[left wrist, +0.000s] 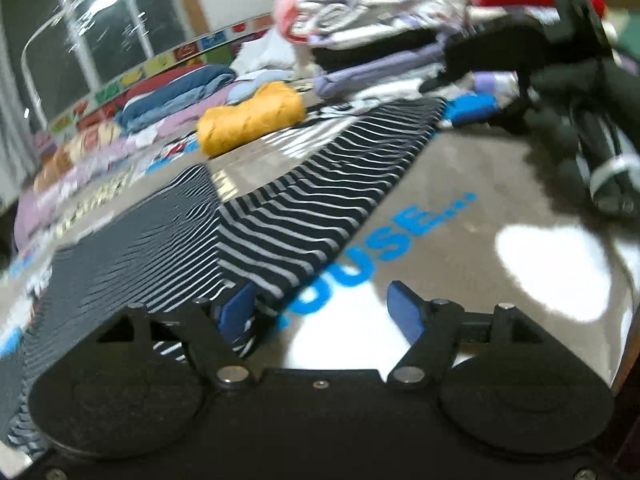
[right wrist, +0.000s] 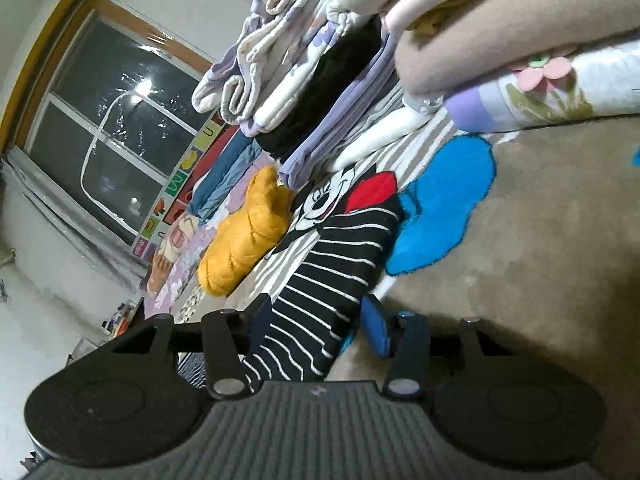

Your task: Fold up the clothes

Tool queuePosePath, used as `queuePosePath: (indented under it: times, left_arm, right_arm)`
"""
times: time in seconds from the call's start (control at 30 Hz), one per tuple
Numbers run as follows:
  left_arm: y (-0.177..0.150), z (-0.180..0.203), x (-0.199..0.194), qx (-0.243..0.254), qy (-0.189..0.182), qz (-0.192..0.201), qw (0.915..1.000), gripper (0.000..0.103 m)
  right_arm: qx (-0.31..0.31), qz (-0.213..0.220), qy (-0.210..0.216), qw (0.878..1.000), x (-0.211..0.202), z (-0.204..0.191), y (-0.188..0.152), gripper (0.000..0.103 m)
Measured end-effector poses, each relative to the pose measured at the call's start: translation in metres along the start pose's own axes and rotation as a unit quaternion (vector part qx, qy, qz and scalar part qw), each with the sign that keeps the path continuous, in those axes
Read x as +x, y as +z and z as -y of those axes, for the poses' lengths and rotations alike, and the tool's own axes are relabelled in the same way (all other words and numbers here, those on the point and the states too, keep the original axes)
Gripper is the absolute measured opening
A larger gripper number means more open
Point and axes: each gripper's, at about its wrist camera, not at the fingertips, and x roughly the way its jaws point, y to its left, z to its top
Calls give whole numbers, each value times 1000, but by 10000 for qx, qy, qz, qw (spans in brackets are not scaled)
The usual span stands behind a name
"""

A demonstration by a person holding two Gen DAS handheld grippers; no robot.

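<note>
A navy garment with thin white stripes (left wrist: pixel 304 208) lies flat on a beige printed blanket (left wrist: pixel 500 184), stretched from near left to far right. My left gripper (left wrist: pixel 322 312) is open wide at the garment's near corner. Its left blue pad (left wrist: pixel 238 312) rests against the striped edge, and its right pad sits over bare blanket. In the right wrist view the same garment (right wrist: pixel 332 276) runs up between the fingers of my right gripper (right wrist: pixel 318 326). Those jaws stand apart and the cloth lies loose between them, not pinched.
A rolled mustard knit (left wrist: pixel 252 120) (right wrist: pixel 244 240) lies beside the striped garment. Tall stacks of folded clothes (left wrist: pixel 380 28) (right wrist: pixel 312 80) rise behind it. A blurred dark hand and tool (left wrist: pixel 592 148) are at the far right. Blue and pink clothes line the window side.
</note>
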Motion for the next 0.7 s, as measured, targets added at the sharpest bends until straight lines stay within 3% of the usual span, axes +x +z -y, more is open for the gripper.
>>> queuePosePath:
  times: [0.17,0.3,0.5,0.63,0.7]
  left_arm:
    - [10,21,8,771,243,-102,9967,72]
    - [26,45,23,1474,524,-104,9876,70]
    - [52,80,54,2335,925,21,9679,70]
    - [64,99,75,2796,1055,149,9542,69]
    - [70,107,87,3018,1103,221,9467,64]
  right_arm:
    - [309,82,73,9995,-16,11,3,52]
    - [494,104,189,9985,-17,17,6,53]
    - [747,246,335,9963,-20,25,14,59]
    - [468,337,180,9982,-27,23,22,67]
    - [463,372,172,9981,-30,27,26,68]
